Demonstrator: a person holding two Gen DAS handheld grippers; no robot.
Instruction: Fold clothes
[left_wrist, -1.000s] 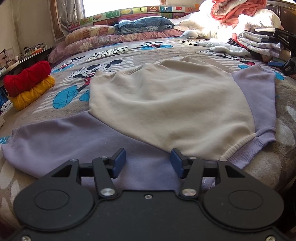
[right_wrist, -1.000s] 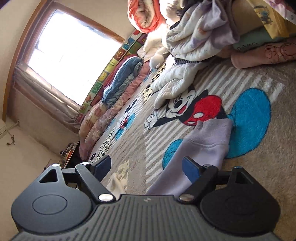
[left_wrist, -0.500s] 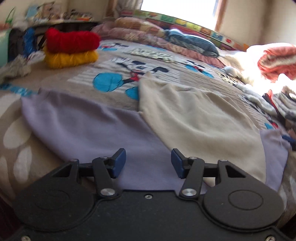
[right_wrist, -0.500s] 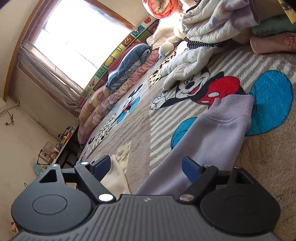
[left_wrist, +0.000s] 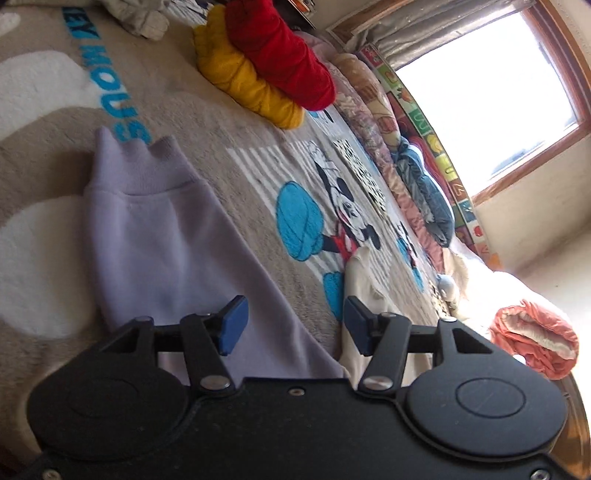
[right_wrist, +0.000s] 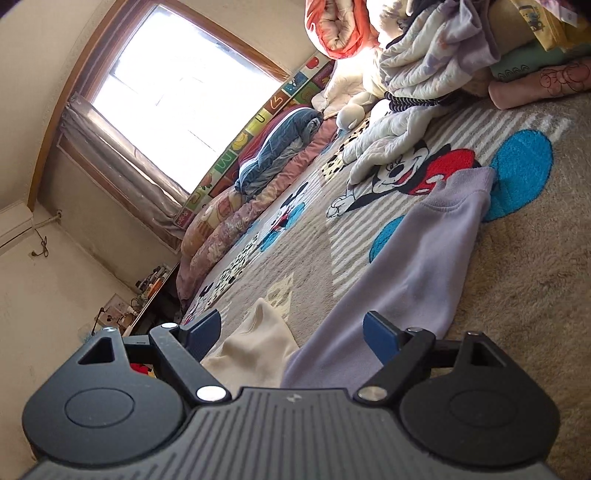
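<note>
A sweatshirt with a cream body (left_wrist: 364, 291) and lilac sleeves lies flat on the Mickey Mouse bedspread (left_wrist: 229, 122). In the left wrist view the left lilac sleeve (left_wrist: 159, 243) stretches away to its ribbed cuff (left_wrist: 144, 166). My left gripper (left_wrist: 293, 325) is open and empty, just above the sleeve near the shoulder seam. In the right wrist view the right lilac sleeve (right_wrist: 413, 273) runs toward its cuff (right_wrist: 469, 184), with the cream body (right_wrist: 255, 347) beside it. My right gripper (right_wrist: 291, 332) is open and empty over the sleeve's shoulder end.
Rolled red (left_wrist: 280, 55) and yellow (left_wrist: 243, 77) garments lie on the bed beyond the left cuff. Pillows and a blue blanket (right_wrist: 273, 162) line the window side. A pile of clothes and quilts (right_wrist: 436, 55) and an orange bundle (left_wrist: 535, 339) sit by the right sleeve.
My left gripper has swung and rolled from the hem toward the left sleeve, now looking along it. My right gripper has drawn back slightly along the right sleeve. Both stay open.
</note>
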